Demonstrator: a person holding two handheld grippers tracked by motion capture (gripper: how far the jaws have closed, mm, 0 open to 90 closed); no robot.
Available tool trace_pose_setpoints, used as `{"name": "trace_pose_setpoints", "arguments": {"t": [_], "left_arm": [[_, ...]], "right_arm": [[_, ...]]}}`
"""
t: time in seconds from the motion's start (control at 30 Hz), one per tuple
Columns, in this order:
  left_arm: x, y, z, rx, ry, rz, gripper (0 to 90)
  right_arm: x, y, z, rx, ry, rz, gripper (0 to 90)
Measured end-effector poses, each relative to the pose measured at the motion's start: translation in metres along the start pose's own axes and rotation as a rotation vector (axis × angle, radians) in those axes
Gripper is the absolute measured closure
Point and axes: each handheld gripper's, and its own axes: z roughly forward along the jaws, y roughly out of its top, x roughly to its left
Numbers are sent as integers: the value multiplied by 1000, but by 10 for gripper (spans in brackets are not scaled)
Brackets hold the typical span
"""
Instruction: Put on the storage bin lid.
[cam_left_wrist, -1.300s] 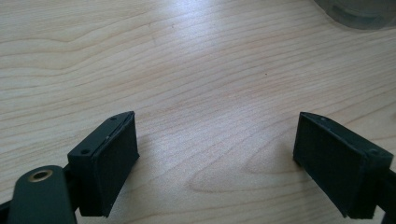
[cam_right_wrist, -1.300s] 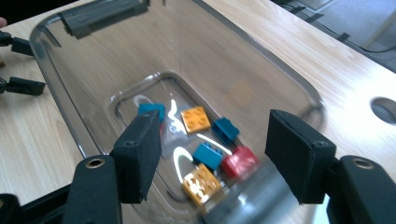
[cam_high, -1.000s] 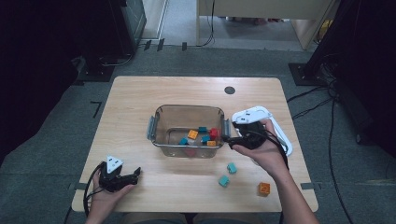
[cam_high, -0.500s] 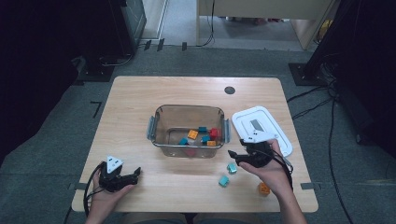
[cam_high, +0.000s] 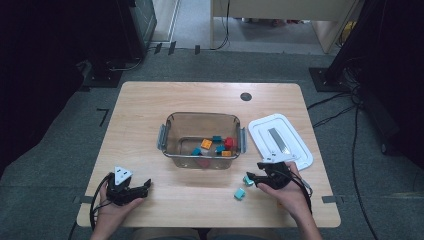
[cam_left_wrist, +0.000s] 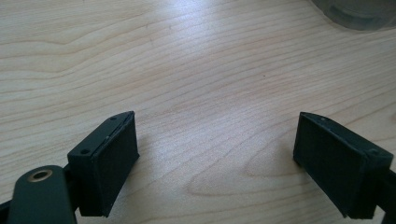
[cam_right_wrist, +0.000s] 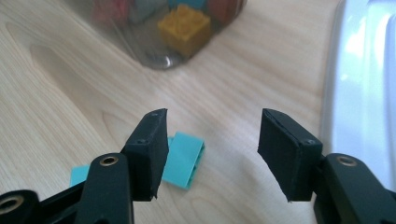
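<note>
Step in hand: picking a teal brick (cam_right_wrist: 183, 159) off the table (cam_high: 150, 115) to add to the clear container (cam_high: 172, 145), as I judge it.
Brick's place: lower centre of the right gripper view, partly behind the left finger; a second teal brick (cam_high: 240, 193) lies near it.
Right gripper (cam_high: 258, 178): its fingers have just been closing, with a gap between them and nothing gripped.
Left gripper (cam_high: 143, 187): fingers wide apart over bare wood, lower left of the high view.
Doing it well: shift sideways until the brick sits between both fingers, then lower and close squarely.
Risk: the left finger may nudge the brick away.
</note>
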Motion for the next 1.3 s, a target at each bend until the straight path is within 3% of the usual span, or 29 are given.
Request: {"name": "trace_pose_setpoints", "arguments": {"t": [0.53,0.7,0.8,1.0,1.3], "left_arm": [[1,0,0,-2,18,-21,135],[1,0,1,-1,16,-18,135],[1,1,1,0,15,-16,135],[1,2,2,1,8,-10,135],[1,3,3,1,2,-3,135]], "right_arm": [[22,-20,-8,-10,-18,7,425],[24,-22,-4,-5,-27,69,422],[28,-19,4,19,-52,88,427],[39,-16,20,94,-93,39,442],[35,-17,19,87,-113,60,601]]}}
